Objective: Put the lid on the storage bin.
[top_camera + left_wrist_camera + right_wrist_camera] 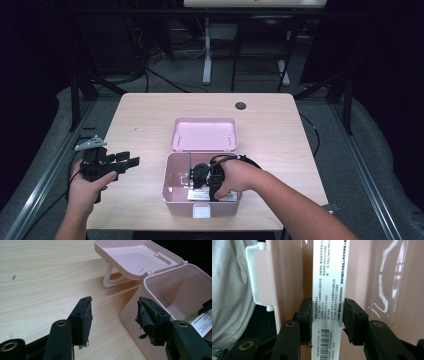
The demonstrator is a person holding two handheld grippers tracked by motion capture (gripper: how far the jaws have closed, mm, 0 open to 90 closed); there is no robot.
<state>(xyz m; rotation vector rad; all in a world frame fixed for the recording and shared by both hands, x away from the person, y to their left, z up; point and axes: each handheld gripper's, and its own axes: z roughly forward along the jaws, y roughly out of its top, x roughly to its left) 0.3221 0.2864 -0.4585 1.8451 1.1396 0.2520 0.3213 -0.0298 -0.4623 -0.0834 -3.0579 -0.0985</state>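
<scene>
The right gripper [327, 322] is down inside the pink box [172, 197], and its two jaws are closed on the narrow sides of a white packet [329, 285] with printed text and a barcode. The packet stands between the jaws and reaches away from the gripper along the inner wall of the box. In the high view the right hand [237, 177] covers most of the gripper, so I cannot say clearly if the packet touches the box floor. The box lid [204, 134] is open and lies flat on the tabletop [145, 115] just behind the box, on the far side from the person. The left gripper [113, 315] is above the tabletop just beside the box; its jaws are apart and hold nothing. From this gripper, the near corner of the box is just past its right jaw, and the lid is farther ahead.
</scene>
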